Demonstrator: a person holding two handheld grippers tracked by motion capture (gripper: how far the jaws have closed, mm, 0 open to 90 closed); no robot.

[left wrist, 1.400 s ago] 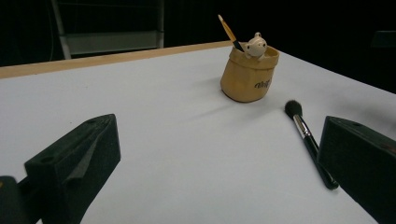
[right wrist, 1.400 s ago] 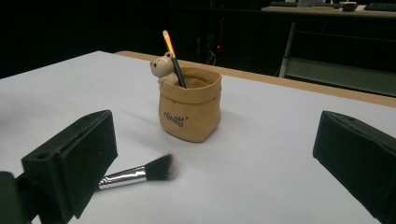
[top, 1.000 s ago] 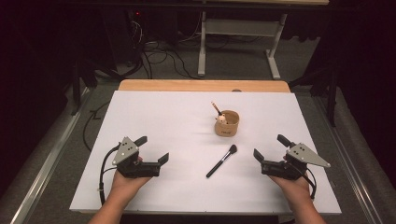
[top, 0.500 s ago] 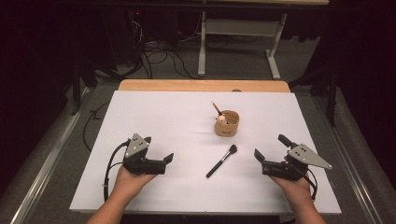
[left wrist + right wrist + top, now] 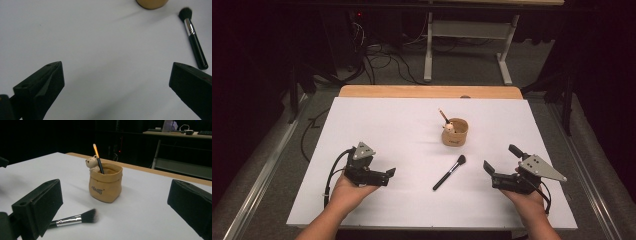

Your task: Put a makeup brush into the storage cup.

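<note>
A: Item one, jaws. Entry for the left gripper (image 5: 384,176)?

B: Black two-jaw tool with a grey three-cornered plate on top, held in the person's left hand (image 5: 346,190). Jaws spread wide, nothing between them, holding and touching nothing. They point toward the middle of the bench.

A: Right gripper (image 5: 490,172)?

B: Same make, in the right hand (image 5: 527,200). Jaws likewise wide apart and empty, aimed inward at the middle. In the right gripper view both the brush and the pot sit framed between its jaws, well clear of them.

A: Item two, the goods.

B: One slim black-handled make-up brush with a silver ferrule and dark bristle head (image 5: 450,172), lying flat on the bench between the two grippers, head toward the far side, touched by neither. One tan, soft-sided, bag-shaped pot with a small bear figure on its rim (image 5: 455,133), upright, just beyond the brush head and apart from it. Standing in it, one thin dark-stemmed brush with an orange tip (image 5: 97,157), leaning beside the bear.

A: Item three, surface and room.

B: Bench (image 5: 377,120) under a plain white sheet; a strip of pale wood shows along the far edge. Beyond it, a dim room: grey floor, loose black cables (image 5: 382,62), a white-legged metal table frame (image 5: 467,37).
</note>
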